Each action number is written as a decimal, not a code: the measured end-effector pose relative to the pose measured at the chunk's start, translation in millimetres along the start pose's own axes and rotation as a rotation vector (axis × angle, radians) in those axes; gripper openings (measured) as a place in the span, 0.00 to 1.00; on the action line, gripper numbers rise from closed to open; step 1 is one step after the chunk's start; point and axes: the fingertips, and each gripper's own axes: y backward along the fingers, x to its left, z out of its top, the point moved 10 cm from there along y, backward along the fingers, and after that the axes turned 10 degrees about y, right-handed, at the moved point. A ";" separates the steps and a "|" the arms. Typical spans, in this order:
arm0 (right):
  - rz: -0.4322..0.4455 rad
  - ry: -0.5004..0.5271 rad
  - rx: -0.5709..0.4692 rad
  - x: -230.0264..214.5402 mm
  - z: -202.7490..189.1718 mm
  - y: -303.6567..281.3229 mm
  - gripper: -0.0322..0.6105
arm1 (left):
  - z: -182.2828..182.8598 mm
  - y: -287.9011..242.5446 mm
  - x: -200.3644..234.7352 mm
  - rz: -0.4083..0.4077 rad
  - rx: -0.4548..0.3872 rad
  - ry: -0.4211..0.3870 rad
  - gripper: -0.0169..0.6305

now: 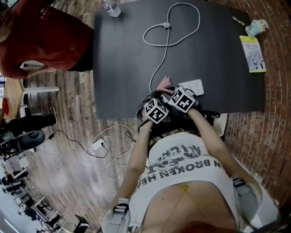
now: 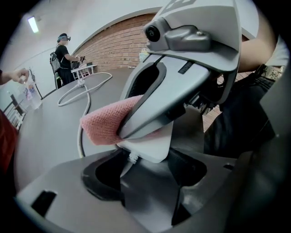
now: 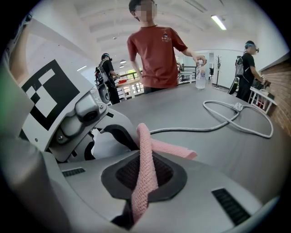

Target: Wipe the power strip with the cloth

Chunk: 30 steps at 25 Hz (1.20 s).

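The white power strip [image 1: 193,86] lies near the black table's [image 1: 122,68] front edge, its white cord [image 1: 170,27] looping toward the far side. My left gripper [image 1: 155,97] is shut on the strip's cord end [image 2: 148,145]. The right gripper [image 1: 175,89] sits right beside it, shut on the pink cloth [image 1: 164,84]. In the right gripper view the cloth [image 3: 146,164] runs up between the jaws and folds over onto the table. From the left gripper view, the cloth [image 2: 107,124] lies pressed under the right gripper's body, on top of the strip.
A person in a red shirt [image 1: 41,32] stands at the table's far left corner, holding a water bottle [image 1: 111,8]. A yellow booklet [image 1: 253,53] and a small packet [image 1: 257,27] lie at the far right. A charger with cable [image 1: 97,145] is on the floor.
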 end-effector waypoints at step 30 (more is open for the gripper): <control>-0.052 -0.007 0.070 -17.1 -34.4 34.5 0.08 | 1.3 -4.7 -6.8 0.012 0.020 0.017 0.47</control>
